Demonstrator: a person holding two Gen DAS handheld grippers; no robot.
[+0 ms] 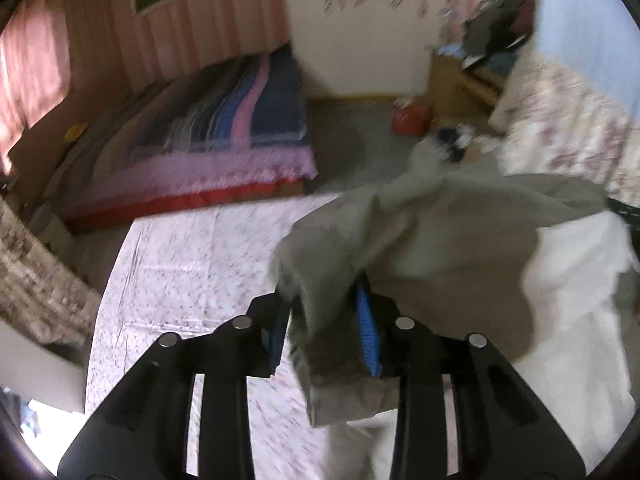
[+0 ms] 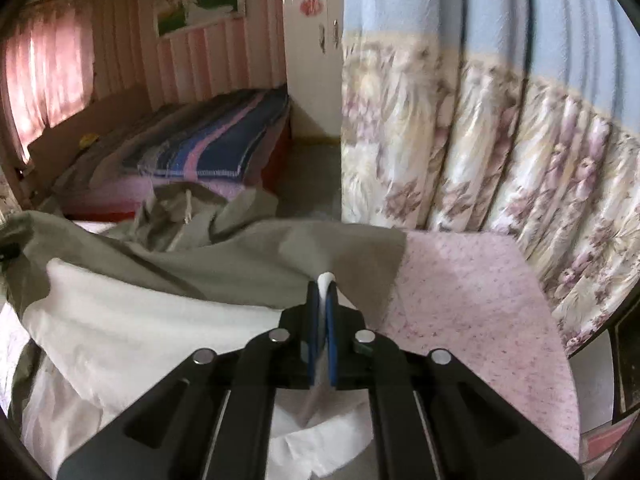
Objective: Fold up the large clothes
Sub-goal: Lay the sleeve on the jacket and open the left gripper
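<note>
A large grey-green garment [image 1: 460, 232] with a white lining [image 1: 572, 300] hangs over a bed with a pink speckled sheet [image 1: 180, 264]. My left gripper [image 1: 324, 320] is shut on a bunched grey edge of it, lifted above the sheet. In the right wrist view the same garment [image 2: 224, 256] spreads to the left, white lining [image 2: 132, 320] showing. My right gripper [image 2: 322, 320] is shut on a thin white edge of the garment, near the garment's right corner.
A second bed with a striped blue and pink blanket [image 1: 240, 108] stands beyond a grey floor strip [image 1: 352, 140]. A white wardrobe [image 1: 360, 28] is at the back. A floral curtain [image 2: 480, 144] hangs close on the right. A wooden stand [image 1: 460, 76] holds clutter.
</note>
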